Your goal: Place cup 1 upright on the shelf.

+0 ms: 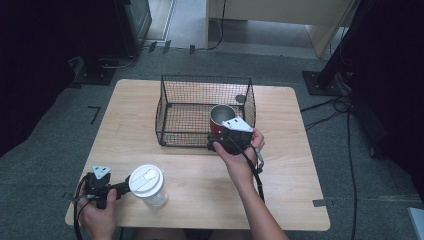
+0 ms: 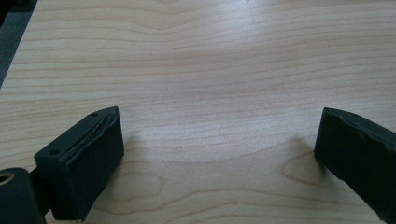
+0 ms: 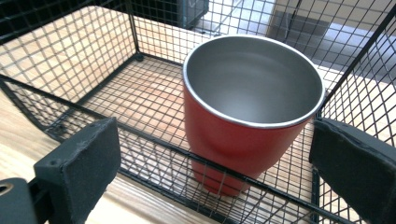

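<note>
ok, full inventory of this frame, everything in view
red cup: 1, red with a steel inside, upright in the basket's near right corner
wire basket: 1, black, table middle
lidded tumbler: 1, clear with a white lid, near left
table: 1, light wood
left gripper: 1, black, fingers open over bare table, beside the tumbler
right gripper: 1, black, fingers open, at the basket's near wall facing the cup

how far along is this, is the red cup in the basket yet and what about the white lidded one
Done: the red cup stands upright inside the wire basket, near its right wall. In hand: nothing; the right gripper is open just outside the front wall, the cup beyond its jaws. Left: the white-lidded cup sits on the table beside the open left gripper.
</note>
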The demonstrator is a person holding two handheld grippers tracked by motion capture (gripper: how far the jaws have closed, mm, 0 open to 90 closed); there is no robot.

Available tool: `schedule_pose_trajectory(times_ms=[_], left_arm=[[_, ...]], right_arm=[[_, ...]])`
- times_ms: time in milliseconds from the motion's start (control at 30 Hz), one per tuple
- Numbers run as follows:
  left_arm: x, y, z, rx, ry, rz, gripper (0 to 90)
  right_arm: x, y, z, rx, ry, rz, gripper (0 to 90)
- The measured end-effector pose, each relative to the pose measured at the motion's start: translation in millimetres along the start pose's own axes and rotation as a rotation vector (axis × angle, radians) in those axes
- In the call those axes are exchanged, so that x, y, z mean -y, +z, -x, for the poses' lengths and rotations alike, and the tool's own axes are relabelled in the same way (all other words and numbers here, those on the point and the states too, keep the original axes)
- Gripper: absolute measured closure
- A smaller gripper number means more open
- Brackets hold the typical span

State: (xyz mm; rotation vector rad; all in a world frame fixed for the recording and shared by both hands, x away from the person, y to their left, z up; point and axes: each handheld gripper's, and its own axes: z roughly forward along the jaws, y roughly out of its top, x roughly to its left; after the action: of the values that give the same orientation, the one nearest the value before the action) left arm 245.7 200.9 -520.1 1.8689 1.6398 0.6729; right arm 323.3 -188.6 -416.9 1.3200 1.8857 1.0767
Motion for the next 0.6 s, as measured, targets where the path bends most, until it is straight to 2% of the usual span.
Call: schedule_pose_trajectory(times_ms=[467, 600], left_arm=[[0.0, 0.0, -0.1, 0.0, 0.001, 0.0, 2.1], [0.0, 0.0, -0.1, 0.0, 0.001, 0.0, 2.1]], right_arm=[[10.7, -27.0, -17.9, -0.075, -0.021, 0.042, 3.0], [18.5, -33.2, -27.0, -0.117, -0.039, 0.038, 3.4]])
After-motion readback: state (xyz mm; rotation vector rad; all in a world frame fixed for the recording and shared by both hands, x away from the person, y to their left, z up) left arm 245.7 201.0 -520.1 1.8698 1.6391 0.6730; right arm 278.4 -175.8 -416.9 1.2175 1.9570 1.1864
